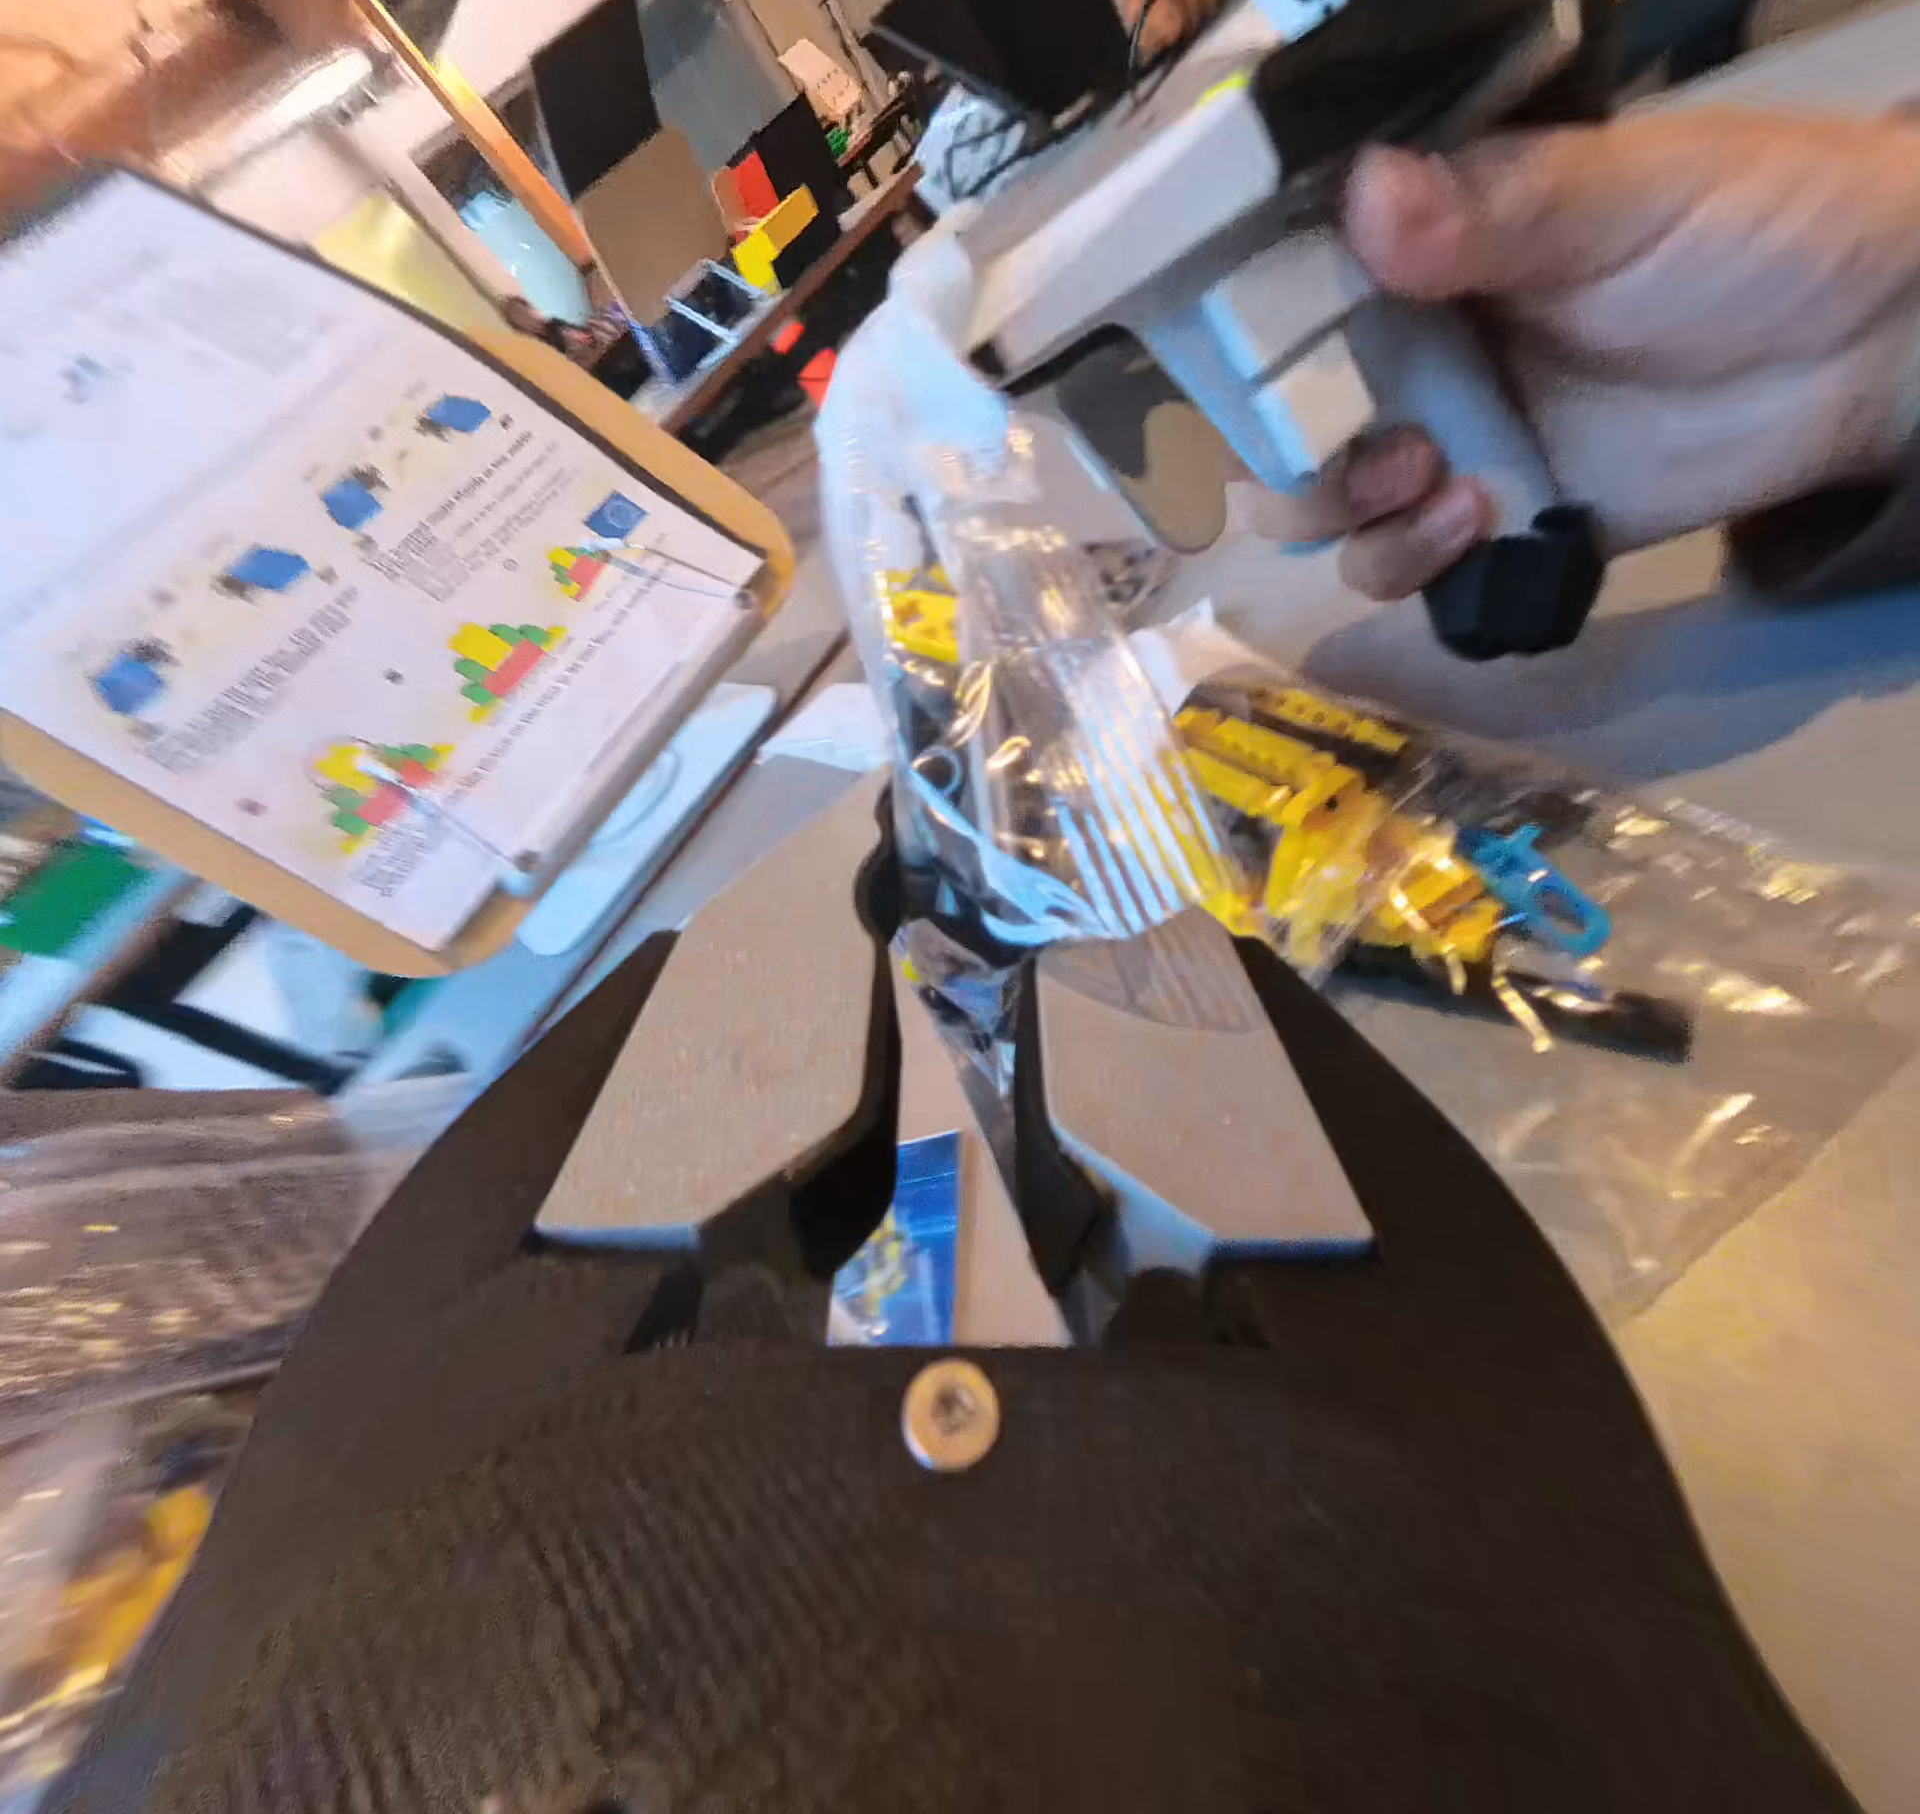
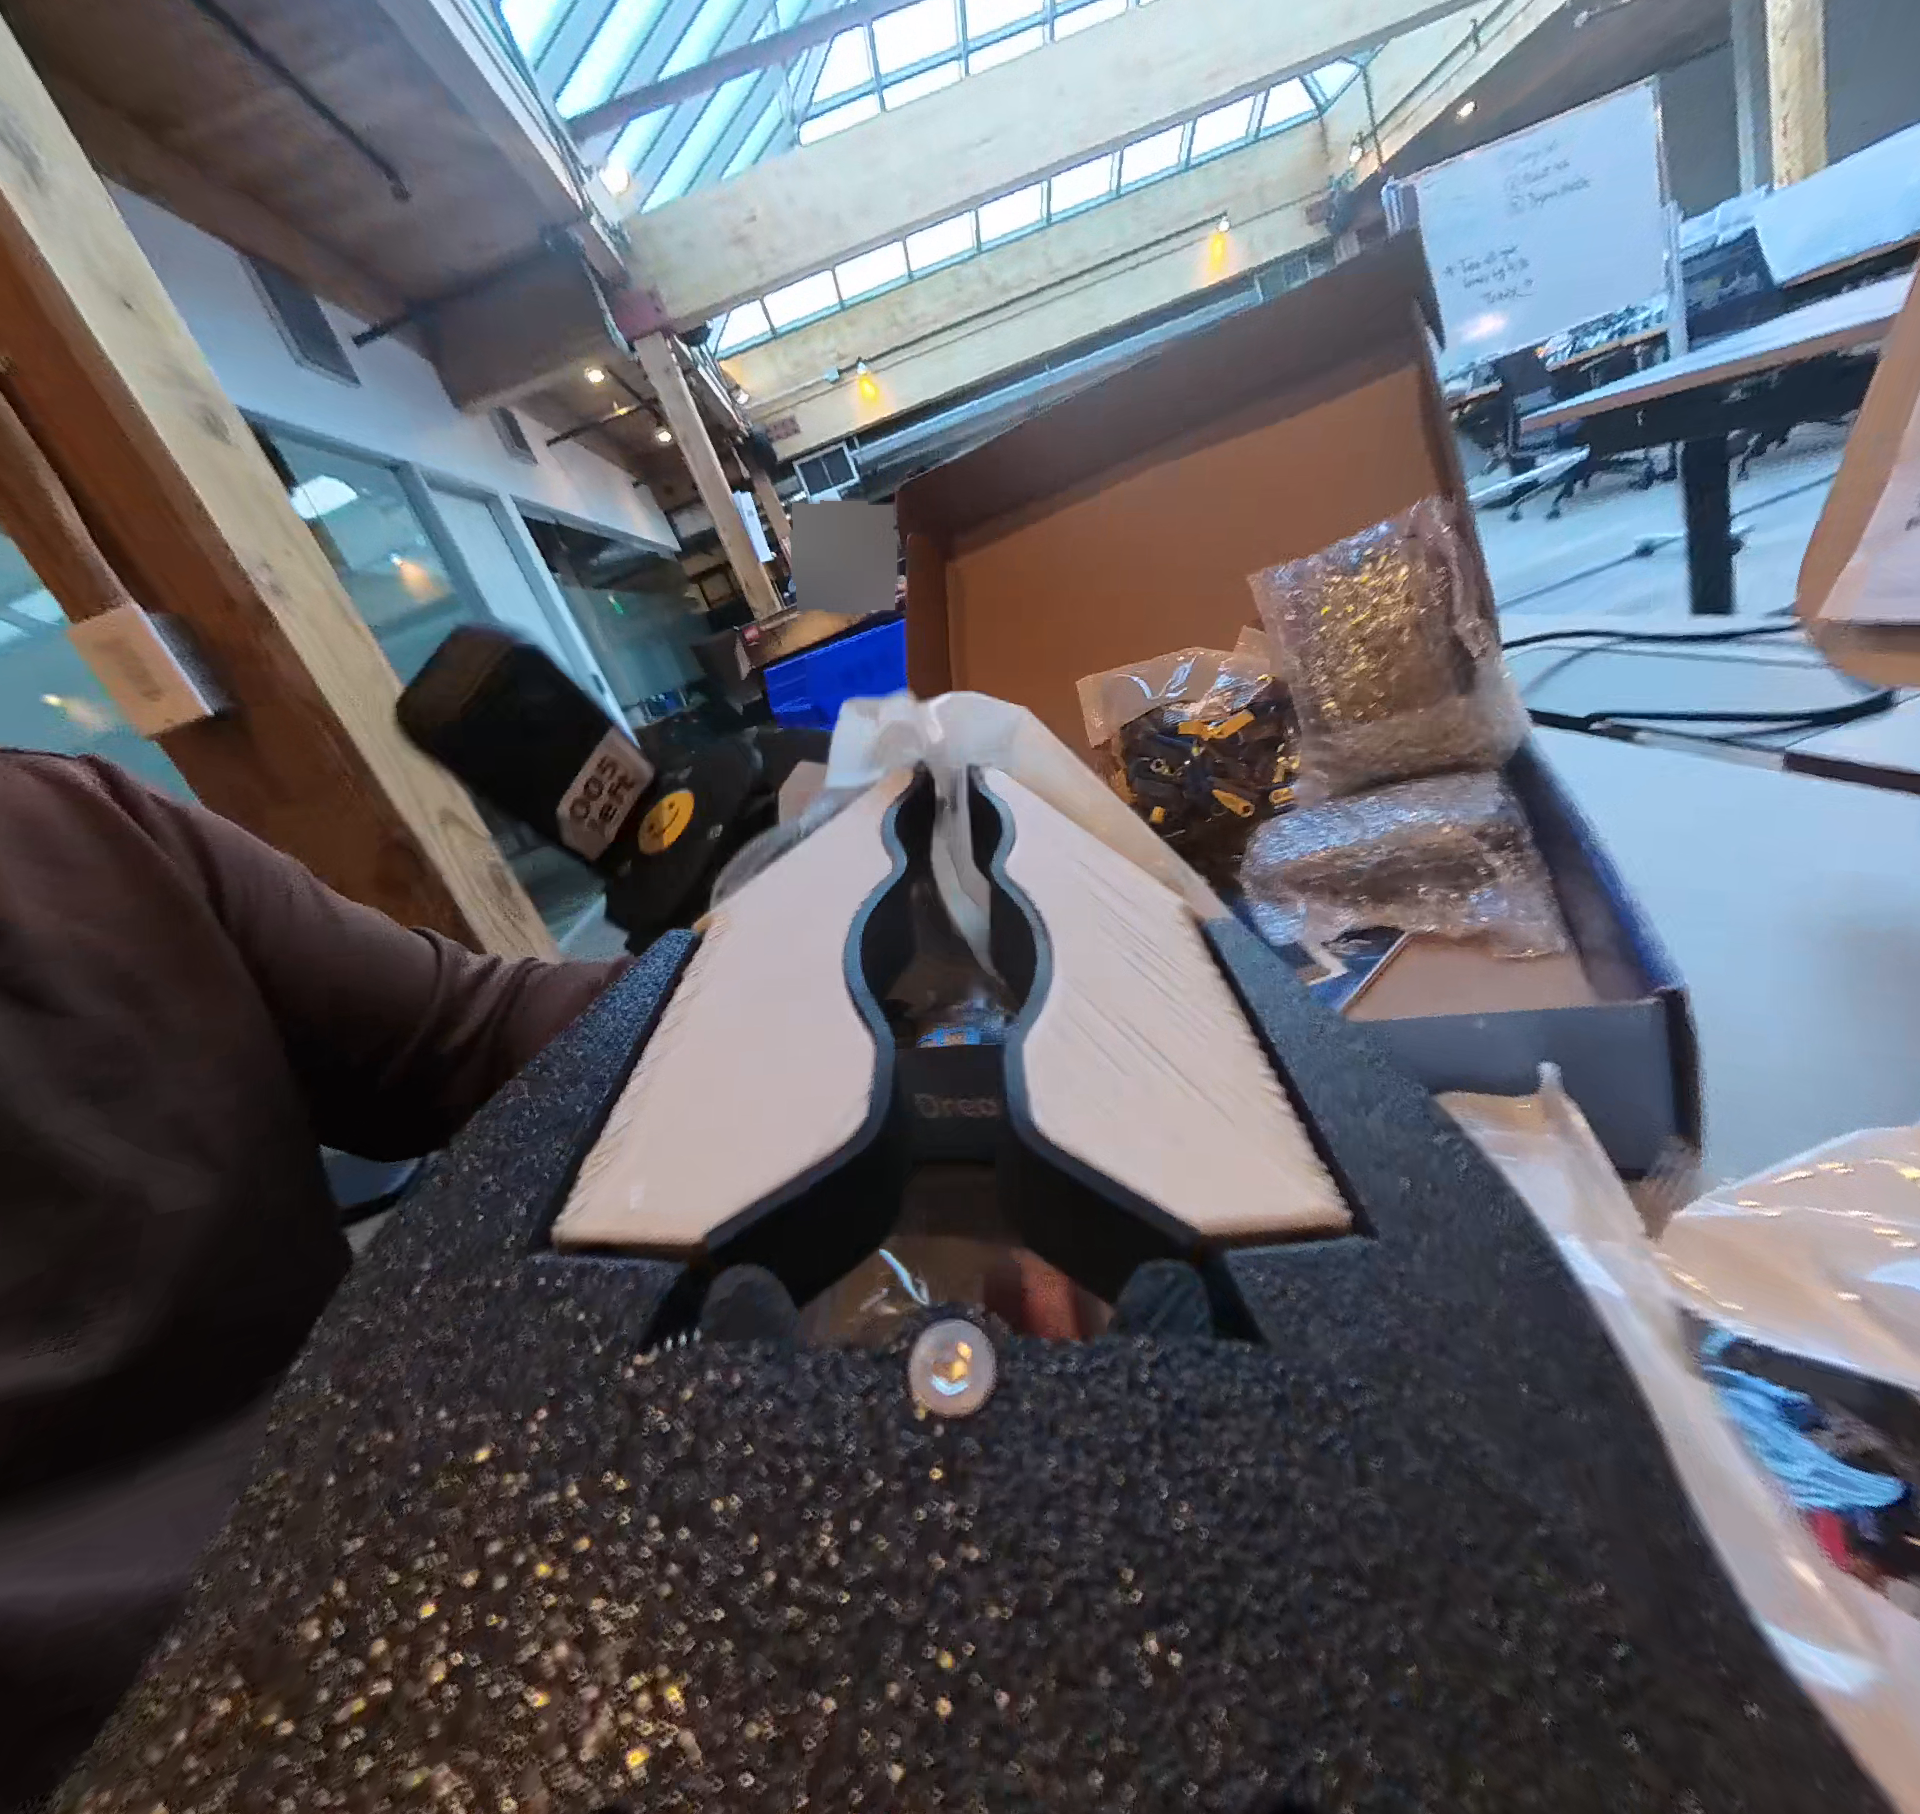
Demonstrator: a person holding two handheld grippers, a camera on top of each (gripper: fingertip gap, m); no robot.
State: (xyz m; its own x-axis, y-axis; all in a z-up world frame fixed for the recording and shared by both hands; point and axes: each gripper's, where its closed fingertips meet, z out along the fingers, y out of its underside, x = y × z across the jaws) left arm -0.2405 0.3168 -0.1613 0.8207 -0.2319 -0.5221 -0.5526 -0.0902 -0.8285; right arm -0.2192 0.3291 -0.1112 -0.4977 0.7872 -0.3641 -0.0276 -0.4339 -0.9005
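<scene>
Clear plastic bag [image 1: 1049, 725] of yellow and black bricks, pinched at both ends above the table [image 1: 1766, 1245]. Left tool [image 1: 961, 917] closed on its lower edge, at 12 o'clock. Right tool [image 2: 940, 777] clamped on its white top. Open cardboard box [image 2: 1143, 538] at 1 o'clock, instruction sheet [image 1: 343, 559] at 10.

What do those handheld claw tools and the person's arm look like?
Each claw has two pale tan fingers with wavy black inner edges, set in a rough black body with one silver screw. Seen from the side, the right tool has a grey pistol-style handle, black top and white label. The sleeve is dark brown.
</scene>
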